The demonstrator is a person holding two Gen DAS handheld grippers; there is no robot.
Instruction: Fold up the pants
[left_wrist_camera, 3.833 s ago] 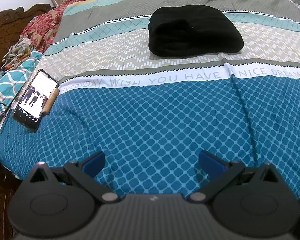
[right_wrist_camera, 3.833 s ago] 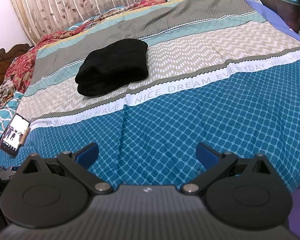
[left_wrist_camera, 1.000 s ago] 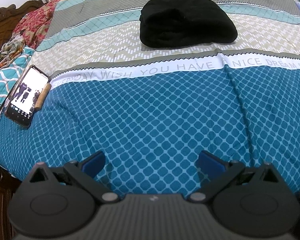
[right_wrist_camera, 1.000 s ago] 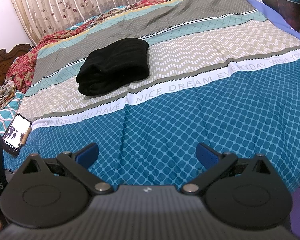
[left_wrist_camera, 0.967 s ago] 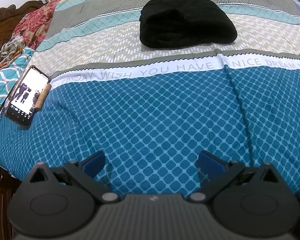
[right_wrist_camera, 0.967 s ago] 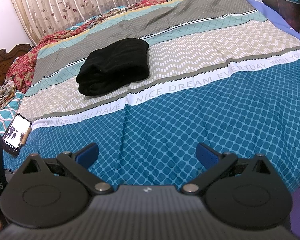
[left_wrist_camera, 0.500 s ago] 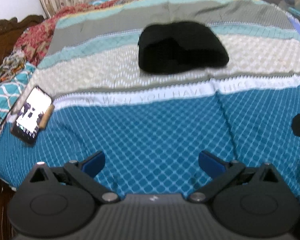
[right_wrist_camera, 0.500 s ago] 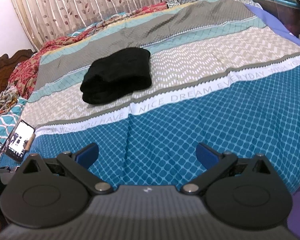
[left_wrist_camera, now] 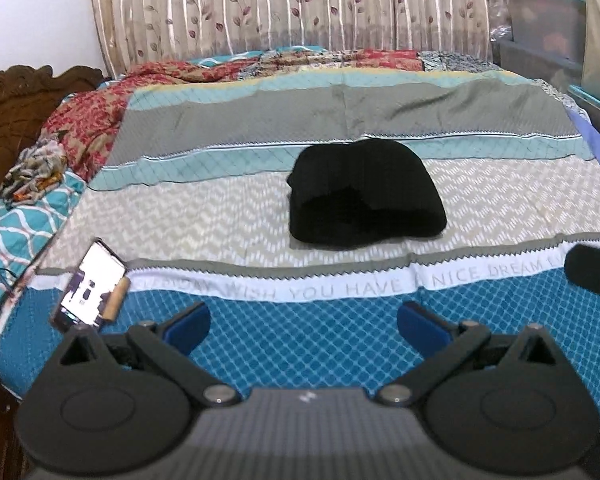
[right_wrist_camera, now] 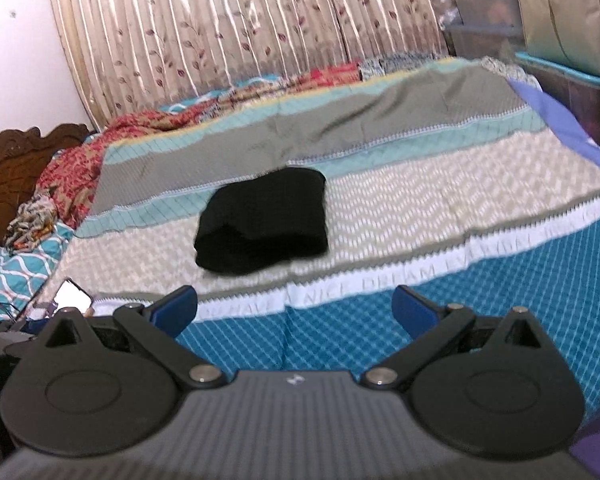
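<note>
So we had both tongs spread wide with nothing in them, the left gripper [left_wrist_camera: 303,322] and right gripper [right_wrist_camera: 294,306] hanging over the blue part of the bedspread [left_wrist_camera: 320,344], while the black pants [left_wrist_camera: 364,196] sat folded mid-bed, phone [left_wrist_camera: 90,286] off left.

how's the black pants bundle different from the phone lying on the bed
The pants are a soft, matte black folded bundle; the phone is a thin, flat slab with a lit white screen. The pants lie mid-bed on the beige zigzag band; the phone lies at the bed's left edge where the white lettered stripe begins. The pants look much bigger than the phone. Both rest on the bedspread, touched by neither open claw.
</note>
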